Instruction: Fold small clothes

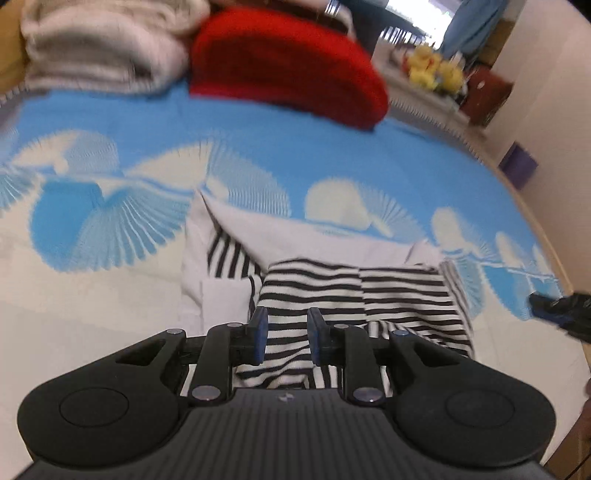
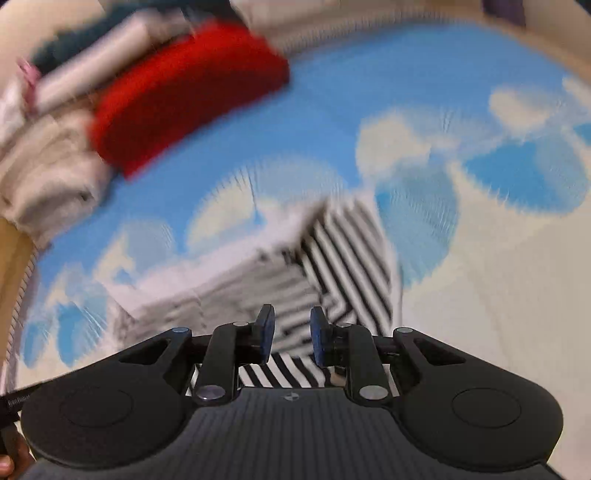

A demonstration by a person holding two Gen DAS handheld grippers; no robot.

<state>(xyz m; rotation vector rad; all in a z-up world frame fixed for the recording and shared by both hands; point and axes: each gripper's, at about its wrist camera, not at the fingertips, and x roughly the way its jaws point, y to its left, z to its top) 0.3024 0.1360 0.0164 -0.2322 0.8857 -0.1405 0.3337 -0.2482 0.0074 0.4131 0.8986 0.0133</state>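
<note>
blue-and-white patterned bedspread (image 1: 332, 158) across whole surface | folded red blanket (image 1: 288, 62) beside beige folded blanket (image 1: 103, 48) at far edge | yellow plush toys (image 1: 436, 70) on sideboard | bright window behind blue curtain (image 1: 476, 26) | cream wall (image 1: 554, 92) on right

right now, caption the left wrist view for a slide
Open left claw straddles a black-and-white striped garment on a blue-and-white patterned bedspread, red folded cloth behind.
</note>
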